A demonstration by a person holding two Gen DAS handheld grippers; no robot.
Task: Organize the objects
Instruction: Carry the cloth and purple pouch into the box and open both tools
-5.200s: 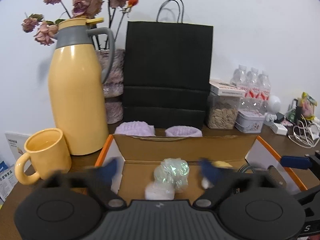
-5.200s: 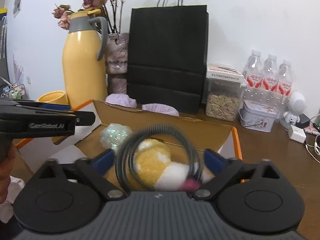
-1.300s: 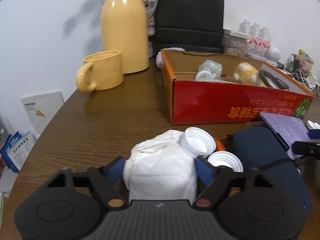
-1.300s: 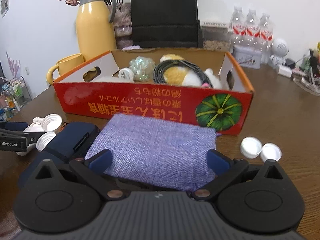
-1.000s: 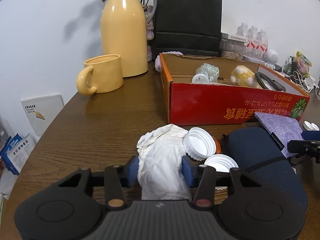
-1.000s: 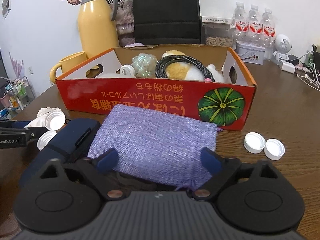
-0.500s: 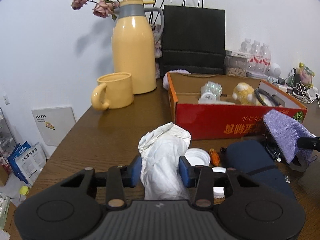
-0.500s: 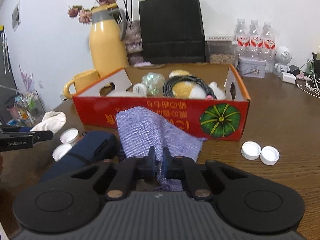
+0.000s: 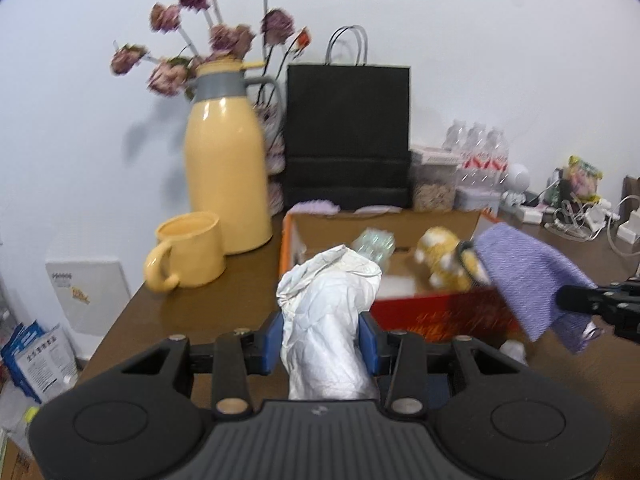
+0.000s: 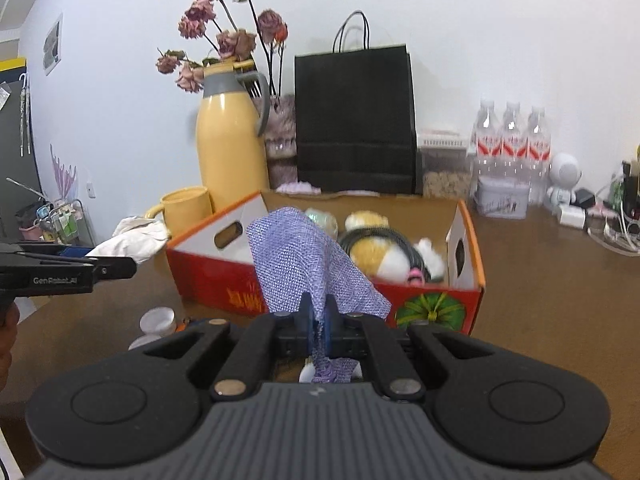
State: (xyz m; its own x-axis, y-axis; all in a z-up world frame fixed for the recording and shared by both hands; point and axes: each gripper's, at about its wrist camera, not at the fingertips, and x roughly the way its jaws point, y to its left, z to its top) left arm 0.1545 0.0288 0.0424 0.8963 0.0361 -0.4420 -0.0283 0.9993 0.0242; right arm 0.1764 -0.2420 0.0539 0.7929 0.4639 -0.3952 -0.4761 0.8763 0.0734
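Brown wooden bench [image 10: 540, 280] carries a red cardboard box [image 10: 436, 300] of toys. Above its near edge, the left claw [image 9: 320, 342] grips a crumpled white bag [image 9: 326, 320], and the right claw [image 10: 318, 330] pinches a purple pouch [image 10: 296, 260].

Setting: lived-in home or small office. Wooden table [image 10: 540, 280] holds yellow thermos [image 9: 226, 176], mug [image 9: 188, 256], dried flowers [image 10: 224, 44], water bottles [image 10: 512, 136], chargers and cables [image 9: 580, 220].

Three water bottles [image 10: 510, 140], one mug [image 9: 188, 252], one box [image 10: 468, 236].
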